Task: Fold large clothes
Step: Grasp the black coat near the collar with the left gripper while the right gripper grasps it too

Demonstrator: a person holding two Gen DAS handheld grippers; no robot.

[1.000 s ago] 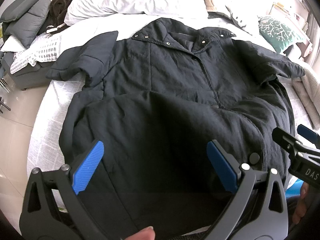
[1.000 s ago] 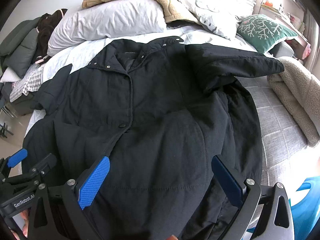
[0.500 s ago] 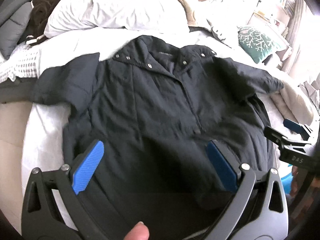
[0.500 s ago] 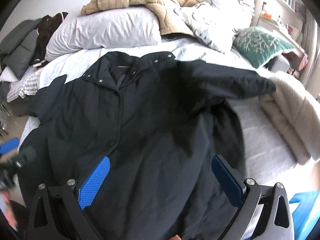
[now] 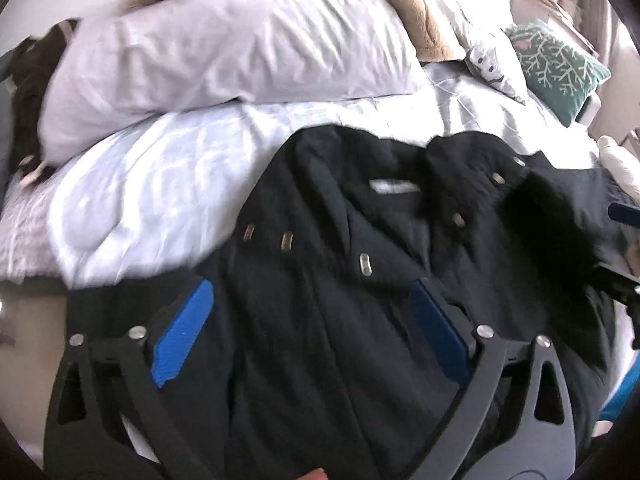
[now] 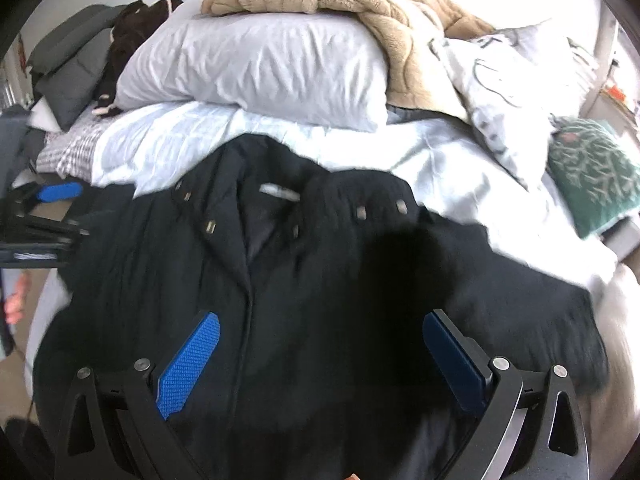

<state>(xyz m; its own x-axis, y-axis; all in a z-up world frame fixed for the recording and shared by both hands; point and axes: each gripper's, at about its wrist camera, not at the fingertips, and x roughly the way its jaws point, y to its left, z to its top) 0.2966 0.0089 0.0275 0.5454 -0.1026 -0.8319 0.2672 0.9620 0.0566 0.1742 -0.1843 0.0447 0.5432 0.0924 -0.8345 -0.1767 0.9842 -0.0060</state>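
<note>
A black quilted coat with metal snaps (image 6: 304, 320) is spread front-up on a pale grey quilted bed cover (image 6: 168, 140), filling the lower centre of both views.

The left gripper (image 5: 312, 336) and right gripper (image 6: 320, 364) are held wide apart, empty. The fold seems not yet begun; a sleeve or shoulder should be gripped next. Compared with a second earlier, the collar is seen much closer, the hem lost from view.

Left gripper (image 5: 312, 328): black Y-shaped frame; triangular cutouts; silver screw heads; blue textured pads (image 5: 182, 334); right gripper (image 6: 320, 364): identical build, blue pads (image 6: 188, 364).
</note>
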